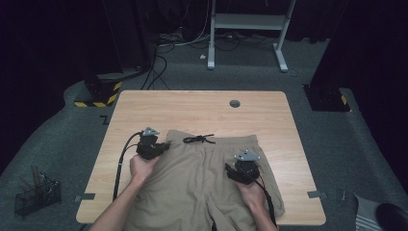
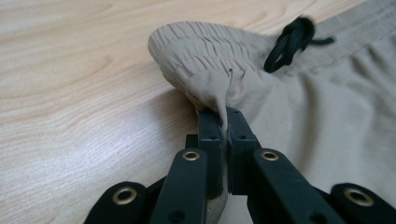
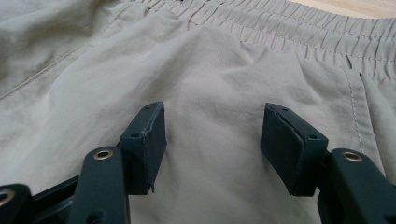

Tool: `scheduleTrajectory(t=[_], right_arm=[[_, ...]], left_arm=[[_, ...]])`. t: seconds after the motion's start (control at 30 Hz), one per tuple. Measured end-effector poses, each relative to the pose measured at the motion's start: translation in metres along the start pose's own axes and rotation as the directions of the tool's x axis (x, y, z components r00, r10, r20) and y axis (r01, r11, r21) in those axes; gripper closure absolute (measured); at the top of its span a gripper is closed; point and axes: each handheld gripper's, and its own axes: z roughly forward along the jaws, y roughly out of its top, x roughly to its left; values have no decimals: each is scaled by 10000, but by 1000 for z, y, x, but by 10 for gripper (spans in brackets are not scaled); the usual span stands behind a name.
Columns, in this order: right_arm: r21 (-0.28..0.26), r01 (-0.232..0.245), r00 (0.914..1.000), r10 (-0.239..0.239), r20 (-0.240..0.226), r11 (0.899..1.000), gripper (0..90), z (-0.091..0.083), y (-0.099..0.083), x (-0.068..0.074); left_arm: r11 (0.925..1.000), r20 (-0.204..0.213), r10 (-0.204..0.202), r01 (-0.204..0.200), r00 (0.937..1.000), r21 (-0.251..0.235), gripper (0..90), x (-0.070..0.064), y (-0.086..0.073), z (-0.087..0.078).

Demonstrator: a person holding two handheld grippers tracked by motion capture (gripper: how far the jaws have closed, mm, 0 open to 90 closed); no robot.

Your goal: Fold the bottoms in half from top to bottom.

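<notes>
A pair of khaki shorts [image 1: 202,178] lies flat on the wooden table [image 1: 202,108], waistband away from me, with a black drawstring [image 1: 198,139] knotted at its middle. My left gripper [image 1: 165,146] is shut on the fabric at the waistband's left corner; in the left gripper view a pinch of cloth [image 2: 219,100] rises between the closed jaws, the elastic waistband [image 2: 205,46] and drawstring [image 2: 289,42] beyond. My right gripper [image 1: 243,172] rests open over the right leg of the shorts, and in the right gripper view its jaws stand wide apart above the smooth fabric [image 3: 215,93].
A round grey grommet [image 1: 235,103] sits in the far part of the table. A wire basket [image 1: 37,195] stands on the floor at the left. A white desk frame [image 1: 248,29] and cables lie on the carpet beyond the table.
</notes>
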Motion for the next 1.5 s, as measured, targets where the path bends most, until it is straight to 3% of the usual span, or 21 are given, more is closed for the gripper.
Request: scheduleTrajectory(t=[0.13, 0.27, 0.37, 0.47, 0.6, 0.83, 1.07, 1.13, 1.5], right_arm=[[-216, -28, 9998, 24, -172, 9998, 429, -3, 0, 4], [-549, 316, 9977, -348, -585, 9980, 437, -11, 4, 16], [-355, 601, 9951, -627, -763, 9976, 437, -7, 6, 24], [-122, 747, 9939, -755, -805, 9971, 437, 0, 5, 28], [-70, 794, 9938, -797, -770, 9968, 435, 4, 4, 31], [-35, 744, 9941, -745, -793, 9972, 434, 9, 9, 34], [-36, 723, 9945, -723, -758, 9974, 434, 16, 15, 39], [-12, 650, 9950, -649, -761, 9979, 434, 18, 18, 41], [65, 855, 9920, -845, -940, 9963, 422, 44, 43, 65]], left_arm=[[9996, 283, -185, 191, 9994, -216, 872, -1, 2, -5], [9989, 463, -302, 318, 9985, -348, 873, -1, 3, -9], [9985, 624, -259, 288, 9977, -455, 873, -3, 5, -14], [9987, 636, -4, 37, 9980, -511, 873, -6, 11, -17], [9973, 950, -85, 155, 9954, -724, 873, -9, 18, -21], [9965, 1036, 10, 77, 9946, -831, 873, -12, 28, -26], [9946, 1239, -85, 212, 9923, -1017, 874, -15, 40, -31], [9918, 1480, -293, 472, 9886, -1190, 874, -13, 43, -34], [9880, 1352, -256, 457, 9905, -1473, 874, -12, 61, -41]])
